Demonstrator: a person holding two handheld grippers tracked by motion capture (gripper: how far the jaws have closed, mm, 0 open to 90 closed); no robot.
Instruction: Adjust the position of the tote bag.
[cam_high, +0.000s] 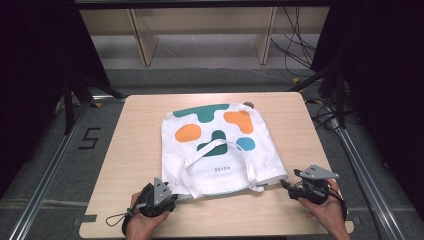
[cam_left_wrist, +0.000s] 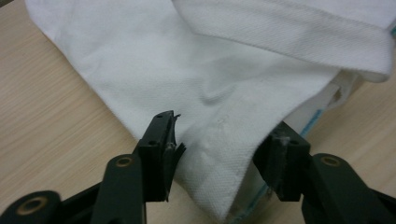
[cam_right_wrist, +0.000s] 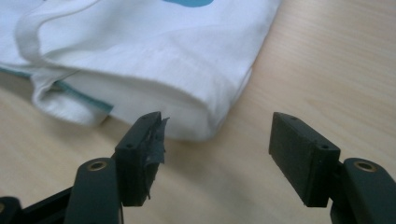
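The white tote bag (cam_high: 220, 150) is laid flat mid-table (cam_high: 135, 170). Left gripper (cam_high: 159, 199) and right gripper (cam_high: 305, 186) are positioned at its near corners, jaws spread; nothing is grasped yet.

One white tote bag (cam_high: 220, 150) lies on one wooden worktop (cam_high: 130, 150), with two straps (cam_high: 220, 148) folded across it. Its print carries two orange blobs, one blue blob and what appear to be two green ones. Two grippers, left (cam_high: 176, 199) and right (cam_high: 286, 183), each with two fingers (cam_left_wrist: 161, 144), flank it.
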